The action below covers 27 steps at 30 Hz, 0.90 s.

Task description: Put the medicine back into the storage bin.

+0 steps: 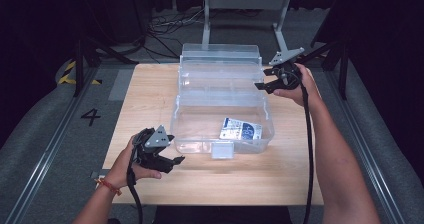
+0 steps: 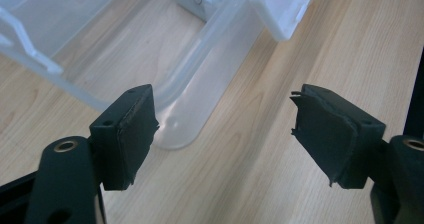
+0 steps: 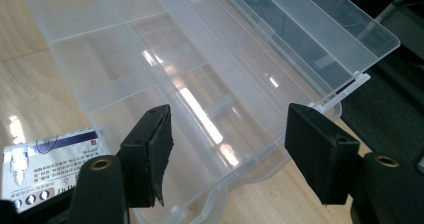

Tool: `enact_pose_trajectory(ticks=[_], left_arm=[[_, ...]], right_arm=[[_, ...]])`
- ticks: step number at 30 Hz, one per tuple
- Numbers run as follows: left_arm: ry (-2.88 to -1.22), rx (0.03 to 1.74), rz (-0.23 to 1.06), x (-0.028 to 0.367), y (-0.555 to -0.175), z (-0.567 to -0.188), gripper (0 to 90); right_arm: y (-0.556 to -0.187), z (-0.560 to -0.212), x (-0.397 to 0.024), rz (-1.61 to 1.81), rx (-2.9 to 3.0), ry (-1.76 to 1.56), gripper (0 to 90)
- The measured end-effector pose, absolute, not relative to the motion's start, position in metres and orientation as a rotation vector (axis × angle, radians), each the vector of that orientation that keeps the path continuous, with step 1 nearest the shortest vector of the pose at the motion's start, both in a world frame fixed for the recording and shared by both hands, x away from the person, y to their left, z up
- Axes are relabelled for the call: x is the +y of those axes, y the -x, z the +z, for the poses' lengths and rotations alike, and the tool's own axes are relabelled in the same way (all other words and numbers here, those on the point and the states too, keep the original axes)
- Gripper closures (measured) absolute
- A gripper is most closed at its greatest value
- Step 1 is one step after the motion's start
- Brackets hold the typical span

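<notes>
Left to right. Your left gripper (image 1: 167,160) rests near the desk's (image 1: 150,84) front-left corner, jaws spread wide and holding nothing; in the left gripper view they (image 2: 222,134) frame bare wood just short of the box's rounded front corner. At mid-desk stands the clear plastic organiser box (image 1: 222,111), opened out: deep bottom tub toward you with its front latch (image 1: 222,149) hanging loose, divided tray (image 1: 220,76) stepped up behind, lid (image 1: 220,51) tipped back at the far edge. A small printed packet (image 1: 241,129) lies inside the tub, right of centre. Your right gripper (image 1: 266,84) hovers at the tray's right end, jaws likewise wide apart and empty (image 3: 227,149). The step in hand appears to be approaching the tray; next, judge whether to close on its right rim and swing it.
</notes>
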<state>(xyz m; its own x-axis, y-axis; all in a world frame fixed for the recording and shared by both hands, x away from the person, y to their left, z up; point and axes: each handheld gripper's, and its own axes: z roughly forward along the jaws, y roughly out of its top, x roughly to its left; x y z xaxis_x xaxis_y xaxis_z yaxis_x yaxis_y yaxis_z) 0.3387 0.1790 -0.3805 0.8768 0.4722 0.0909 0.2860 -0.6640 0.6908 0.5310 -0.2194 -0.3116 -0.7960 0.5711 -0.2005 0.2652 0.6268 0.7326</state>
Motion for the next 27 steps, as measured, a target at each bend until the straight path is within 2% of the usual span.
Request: enact_pose_trajectory(ticks=[6, 16, 21, 23, 27], left_arm=[[-2.385, 0.484, 0.32, 0.162, -0.348, -0.376, 26.1], [-2.414, 0.492, 0.346, 0.153, -0.361, -0.377, 26.1], [-2.4, 0.486, 0.319, 0.152, -0.365, -0.377, 35.0], [-2.427, 0.476, 0.29, 0.149, -0.369, -0.38, 35.2], [-2.476, 0.468, 0.26, 0.145, -0.374, -0.385, 37.1]], right_arm=[[-0.54, -0.308, -0.214, 0.965, 2.435, -0.651, 36.3], [-0.548, -0.302, -0.205, 0.952, 2.457, -0.663, 37.3], [-0.554, -0.296, -0.198, 0.935, 2.473, -0.655, 40.1], [-0.556, -0.297, -0.195, 0.926, 2.491, -0.636, 43.2], [-0.563, -0.304, -0.188, 0.878, 2.528, -0.632, 43.2]])
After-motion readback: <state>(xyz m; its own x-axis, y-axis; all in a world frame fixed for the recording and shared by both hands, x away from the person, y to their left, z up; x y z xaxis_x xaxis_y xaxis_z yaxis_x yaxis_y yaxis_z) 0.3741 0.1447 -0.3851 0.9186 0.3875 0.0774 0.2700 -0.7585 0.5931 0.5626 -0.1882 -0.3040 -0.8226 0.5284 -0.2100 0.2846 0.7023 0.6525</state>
